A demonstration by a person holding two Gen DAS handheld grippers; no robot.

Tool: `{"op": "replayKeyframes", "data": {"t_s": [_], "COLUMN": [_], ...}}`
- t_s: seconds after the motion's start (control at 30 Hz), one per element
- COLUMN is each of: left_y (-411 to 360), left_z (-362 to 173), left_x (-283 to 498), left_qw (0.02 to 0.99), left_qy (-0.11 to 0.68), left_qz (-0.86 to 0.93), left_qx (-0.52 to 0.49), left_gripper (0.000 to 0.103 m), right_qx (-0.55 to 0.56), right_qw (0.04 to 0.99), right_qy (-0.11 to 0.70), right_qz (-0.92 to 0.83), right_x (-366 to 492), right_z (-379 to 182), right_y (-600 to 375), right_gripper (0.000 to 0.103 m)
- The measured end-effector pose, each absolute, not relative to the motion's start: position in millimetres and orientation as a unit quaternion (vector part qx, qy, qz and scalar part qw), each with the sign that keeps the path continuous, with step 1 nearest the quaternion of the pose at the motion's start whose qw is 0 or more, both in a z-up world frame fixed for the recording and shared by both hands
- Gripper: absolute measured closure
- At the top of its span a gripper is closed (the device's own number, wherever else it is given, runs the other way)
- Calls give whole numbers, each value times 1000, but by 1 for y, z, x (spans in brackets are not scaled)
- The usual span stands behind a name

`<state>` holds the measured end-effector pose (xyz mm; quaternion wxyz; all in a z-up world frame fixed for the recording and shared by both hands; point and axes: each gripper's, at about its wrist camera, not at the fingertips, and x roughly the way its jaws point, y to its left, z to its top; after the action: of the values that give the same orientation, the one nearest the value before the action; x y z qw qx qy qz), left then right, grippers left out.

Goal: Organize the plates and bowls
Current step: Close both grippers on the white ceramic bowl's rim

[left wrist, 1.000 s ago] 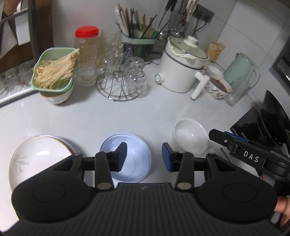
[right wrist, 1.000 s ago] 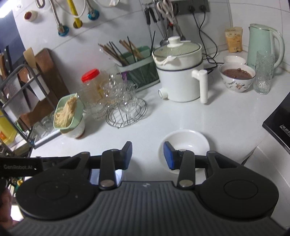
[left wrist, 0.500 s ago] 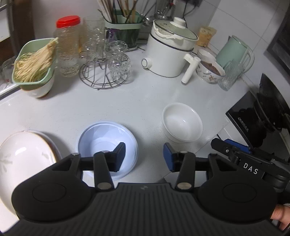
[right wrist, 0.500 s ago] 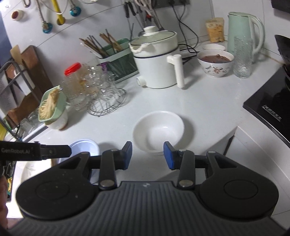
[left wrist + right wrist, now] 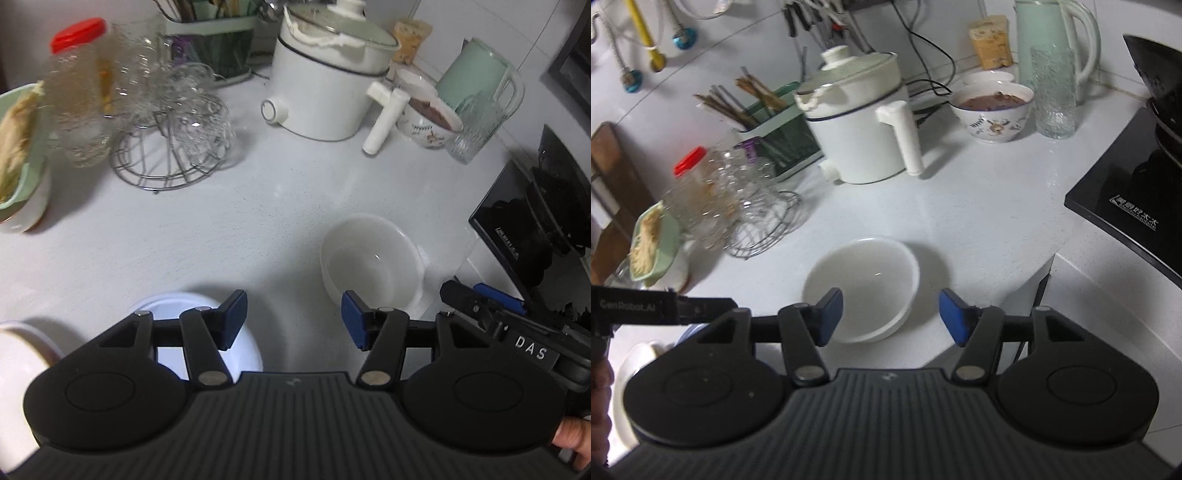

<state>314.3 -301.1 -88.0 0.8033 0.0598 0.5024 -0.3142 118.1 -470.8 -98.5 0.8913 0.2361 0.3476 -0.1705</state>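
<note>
Round white ceramic bowl [image 5: 862, 286], empty, at lower centre of the right wrist view, upright on the white desk [image 5: 979, 218]. Right gripper [image 5: 891, 317] poised just above its near rim, jaws just opened wider, nothing between them. Pale blue shallow plastic bowl [image 5: 207, 334], also empty, at lower left of the left wrist view, half hidden under the left gripper [image 5: 294, 319]; jaws likewise just opened wider, nothing gripped. Cream plate [image 5: 22, 373] at the far lower left edge, mostly cut off.

Step in hand, judged: approach to pick up, one gripper per bowl. Next move: lower each gripper so one finger goes inside the rim and one outside, then close; stacking after that.

Elsewhere: patterned bowl [image 5: 993, 110] at upper right holding a dark brown filling; green basket [image 5: 652, 240] at left with pale noodle-like strands; green holder [image 5: 775, 125] full of chopsticks; white lidded electric pot [image 5: 857, 133], contents hidden.
</note>
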Motion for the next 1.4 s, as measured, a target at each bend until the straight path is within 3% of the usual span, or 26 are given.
{"op": "replayKeyframes", "data": {"t_s": [0.37, 0.6, 0.63, 0.77, 0.93, 1.4], "left_y": [-344, -359, -361, -368, -372, -363], "left_z": [-127, -147, -150, -162, -168, -137], "left_x": [361, 380, 381, 382, 379, 367], "left_qw": [777, 758, 755, 742, 738, 737], "left_qy": [536, 562, 565, 577, 579, 572], "left_qz": [-327, -329, -331, -339, -346, -358], "left_qx": [42, 34, 33, 33, 30, 24], "left_gripper": [41, 44, 50, 59, 78, 80], "right_qx": [250, 287, 290, 296, 305, 326], "right_qw": [882, 865, 863, 862, 858, 858], "right_qy": [357, 365, 366, 363, 367, 356], "right_qz": [-177, -193, -193, -194, -188, -177], "right_x": [153, 164, 166, 170, 174, 158], "right_z": [-127, -147, -148, -151, -158, -135], "right_y": [-498, -508, -509, -508, -506, -500], "right_gripper": [44, 57, 60, 69, 91, 94]}}
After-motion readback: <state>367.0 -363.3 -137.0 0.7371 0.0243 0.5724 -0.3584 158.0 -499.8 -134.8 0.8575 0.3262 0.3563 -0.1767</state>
